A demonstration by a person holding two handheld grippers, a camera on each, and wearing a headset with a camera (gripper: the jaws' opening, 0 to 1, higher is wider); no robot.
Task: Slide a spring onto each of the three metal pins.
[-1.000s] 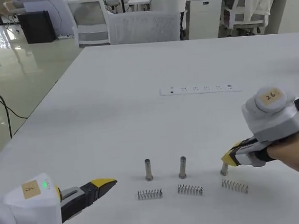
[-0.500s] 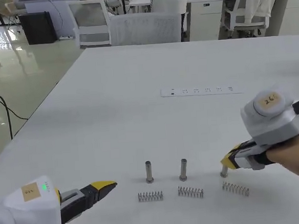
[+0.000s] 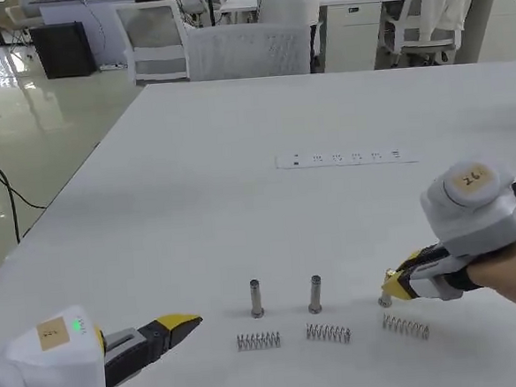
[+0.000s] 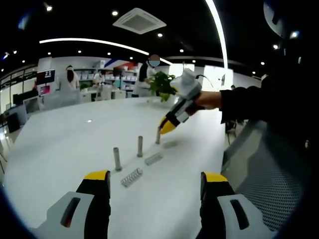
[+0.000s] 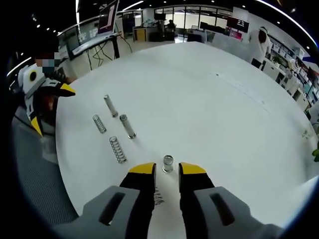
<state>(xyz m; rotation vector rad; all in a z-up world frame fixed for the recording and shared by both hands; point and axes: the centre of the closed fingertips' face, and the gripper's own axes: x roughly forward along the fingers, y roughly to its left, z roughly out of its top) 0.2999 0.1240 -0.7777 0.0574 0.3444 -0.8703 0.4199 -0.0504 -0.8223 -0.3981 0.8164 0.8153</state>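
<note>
Three upright metal pins (image 3: 256, 298) (image 3: 315, 293) stand in a row on the white table (image 3: 241, 203). One spring lies in front of each: left spring (image 3: 258, 340), middle spring (image 3: 328, 333), right spring (image 3: 405, 327). My right gripper (image 3: 390, 283) is at the rightmost pin (image 5: 168, 163). Its jaws stand close on either side of the pin's top, with a thin gap each side. The right spring (image 5: 158, 196) lies under those jaws. My left gripper (image 4: 154, 179) hangs wide open and holds nothing, short of the left pin (image 4: 117, 158) and left spring (image 4: 131, 177).
A flat white power strip (image 3: 344, 156) lies further back on the table. The table's left edge (image 3: 87, 161) drops to a glossy floor. Chairs (image 3: 154, 41) and desks stand beyond the far edge. A person (image 4: 152, 74) stands in the background.
My right gripper has settled slightly lower at the rightmost pin. The left gripper, pins and springs have stayed put; the head camera shifted a little.
</note>
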